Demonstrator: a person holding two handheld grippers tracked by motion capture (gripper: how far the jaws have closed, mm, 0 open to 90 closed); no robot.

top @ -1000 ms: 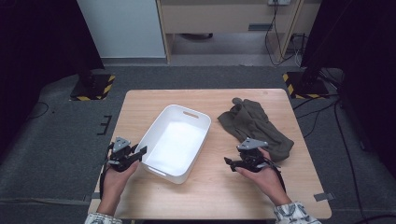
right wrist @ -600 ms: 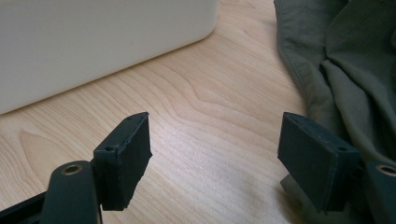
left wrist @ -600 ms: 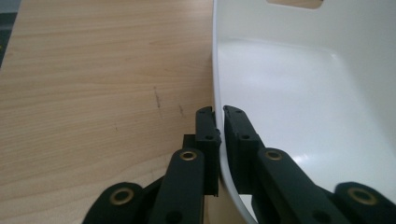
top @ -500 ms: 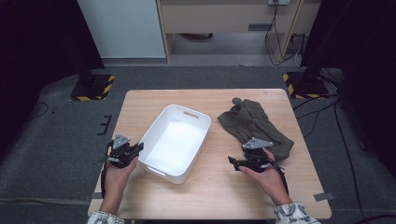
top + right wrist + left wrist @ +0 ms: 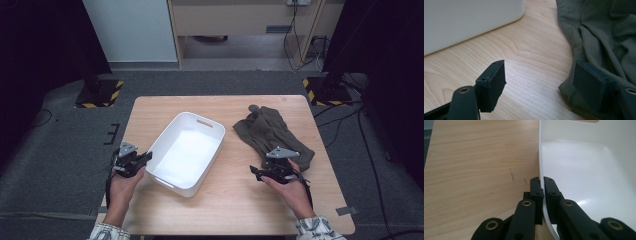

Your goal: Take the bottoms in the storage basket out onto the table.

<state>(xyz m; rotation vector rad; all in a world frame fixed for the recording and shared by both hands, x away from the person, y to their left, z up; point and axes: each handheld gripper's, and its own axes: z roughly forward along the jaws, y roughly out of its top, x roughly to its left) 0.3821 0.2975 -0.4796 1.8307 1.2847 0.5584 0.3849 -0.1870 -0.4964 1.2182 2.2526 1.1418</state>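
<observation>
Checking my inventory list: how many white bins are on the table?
1. The white bin sits left of centre on the wooden table, beside the olive garment. The left gripper clamps its near wall.

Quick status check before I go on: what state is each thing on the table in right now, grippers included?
White bin: upright, empty, its rim clamped at one corner.
Olive cloth: crumpled on the table, outside the bin.
Left gripper: jaws just closed, now shut on the bin's rim.
Right gripper: open, nothing held, one jaw over the cloth's edge.
</observation>
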